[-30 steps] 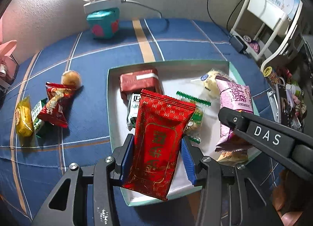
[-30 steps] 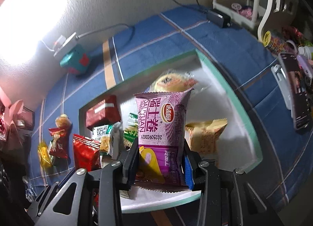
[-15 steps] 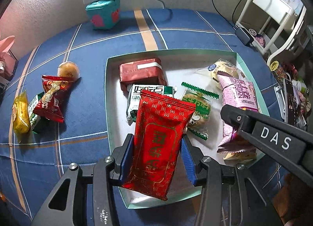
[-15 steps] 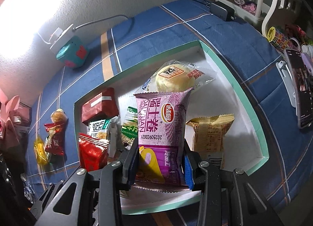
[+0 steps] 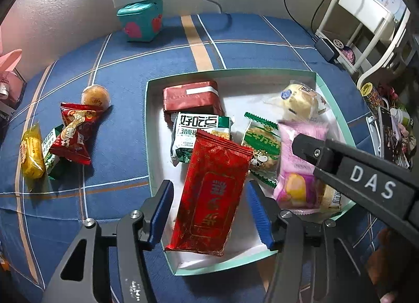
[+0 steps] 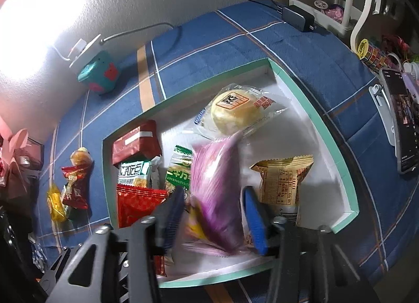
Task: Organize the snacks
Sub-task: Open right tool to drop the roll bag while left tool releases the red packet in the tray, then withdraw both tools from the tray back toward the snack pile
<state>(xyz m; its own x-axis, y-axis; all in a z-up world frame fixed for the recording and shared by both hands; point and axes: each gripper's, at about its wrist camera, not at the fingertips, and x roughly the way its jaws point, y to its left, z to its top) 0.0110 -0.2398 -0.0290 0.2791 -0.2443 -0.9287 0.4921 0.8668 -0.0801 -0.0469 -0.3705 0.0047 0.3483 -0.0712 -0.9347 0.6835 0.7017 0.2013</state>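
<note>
Snacks fill one green-rimmed tray (image 5: 337, 109): left gripper (image 5: 209, 211) and right gripper (image 6: 213, 214), jaws just opening, straddle one red packet (image 5: 212, 193) and one blurred purple packet (image 6: 217, 193), both released.

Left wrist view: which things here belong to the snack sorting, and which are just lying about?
Part of the job:
- green-rimmed tray
- red packet between the open left gripper fingers, just released
- pink packet in the tray
- snacks on the cloth: round pastry, red wrapper, yellow packet

Just lying about:
- teal box
- white rack
- charger brick
</note>
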